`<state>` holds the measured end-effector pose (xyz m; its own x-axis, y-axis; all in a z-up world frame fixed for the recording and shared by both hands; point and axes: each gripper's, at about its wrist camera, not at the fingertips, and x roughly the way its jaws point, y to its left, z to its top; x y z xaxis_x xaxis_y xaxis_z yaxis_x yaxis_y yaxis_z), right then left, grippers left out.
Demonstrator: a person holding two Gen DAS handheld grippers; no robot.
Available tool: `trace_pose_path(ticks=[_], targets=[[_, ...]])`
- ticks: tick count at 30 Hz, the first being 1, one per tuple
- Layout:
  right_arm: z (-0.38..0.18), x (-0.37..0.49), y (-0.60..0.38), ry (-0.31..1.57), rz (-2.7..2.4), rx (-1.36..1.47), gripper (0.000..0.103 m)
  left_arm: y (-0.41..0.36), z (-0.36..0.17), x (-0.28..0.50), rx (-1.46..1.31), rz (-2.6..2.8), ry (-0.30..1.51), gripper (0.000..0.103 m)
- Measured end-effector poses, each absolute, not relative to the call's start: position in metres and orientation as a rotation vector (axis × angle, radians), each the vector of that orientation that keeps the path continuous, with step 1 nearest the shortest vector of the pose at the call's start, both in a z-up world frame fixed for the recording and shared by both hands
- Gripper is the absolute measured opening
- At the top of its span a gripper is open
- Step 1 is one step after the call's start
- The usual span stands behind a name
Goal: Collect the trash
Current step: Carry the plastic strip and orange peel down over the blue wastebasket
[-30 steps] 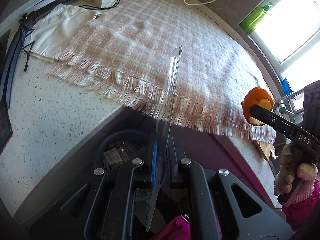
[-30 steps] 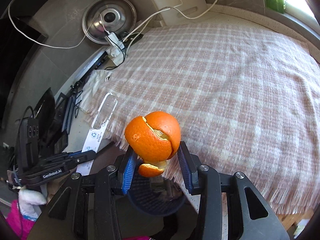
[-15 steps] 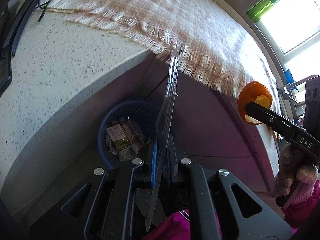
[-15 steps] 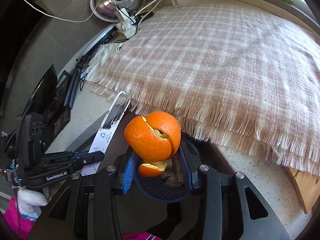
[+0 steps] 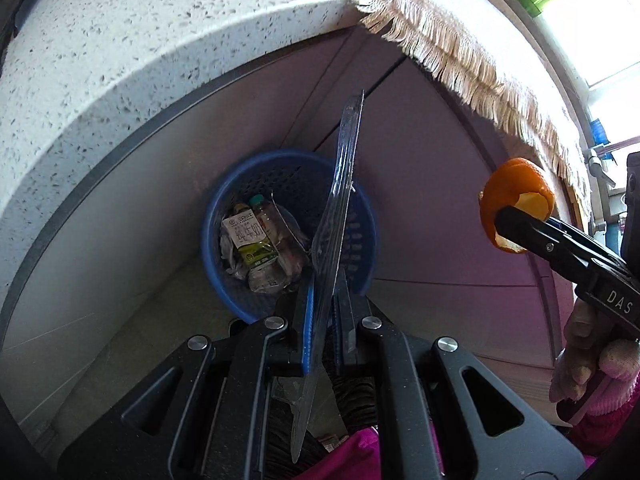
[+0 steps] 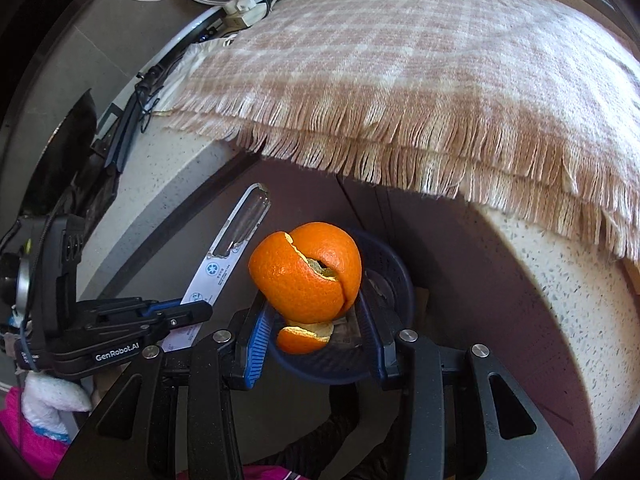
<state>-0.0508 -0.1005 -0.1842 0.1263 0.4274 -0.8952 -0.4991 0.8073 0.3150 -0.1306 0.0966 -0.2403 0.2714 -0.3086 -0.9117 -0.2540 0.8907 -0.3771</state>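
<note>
Left wrist view: left gripper (image 5: pixel 326 300) pinches a plastic package (image 5: pixel 340 208), right gripper (image 6: pixel 312 316) clamps orange peel (image 6: pixel 306 272); either could miss the bin (image 5: pixel 224 280) if released off-centre.

split orange peel (image 6: pixel 306 270), flat clear wrapper (image 5: pixel 340 208), upright

Left gripper (image 5: pixel 325 292): pointing steeply down, jaws clamping edge-on a flat clear plastic package (image 5: pixel 340 200). Package is sticking up and crossing in front of a blue perforated bin (image 5: pixel 360 240) standing on the floor against purple cabinet doors (image 5: pixel 432 208). Bin is holding a small bottle (image 5: pixel 260 236) and crumpled wrappers. Speckled countertop (image 5: pixel 140 40) is curving overhead, a fringed cloth (image 5: pixel 460 48) hanging over its edge. Right gripper (image 5: pixel 516 220) is entering at right, gripping an orange peel (image 5: pixel 516 188); a gloved hand (image 5: pixel 592 356) is holding it.
</note>
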Motion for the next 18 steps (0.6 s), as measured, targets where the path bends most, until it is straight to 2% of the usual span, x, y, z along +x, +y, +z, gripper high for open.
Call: trace_pose_path(ticks=[18], targets=[[-0.243, -0.059, -0.094, 1.352, 0.625, -0.153, 0.039, 0.08, -0.32, -0.118, -0.515, -0.029, 1.425, 0.006]])
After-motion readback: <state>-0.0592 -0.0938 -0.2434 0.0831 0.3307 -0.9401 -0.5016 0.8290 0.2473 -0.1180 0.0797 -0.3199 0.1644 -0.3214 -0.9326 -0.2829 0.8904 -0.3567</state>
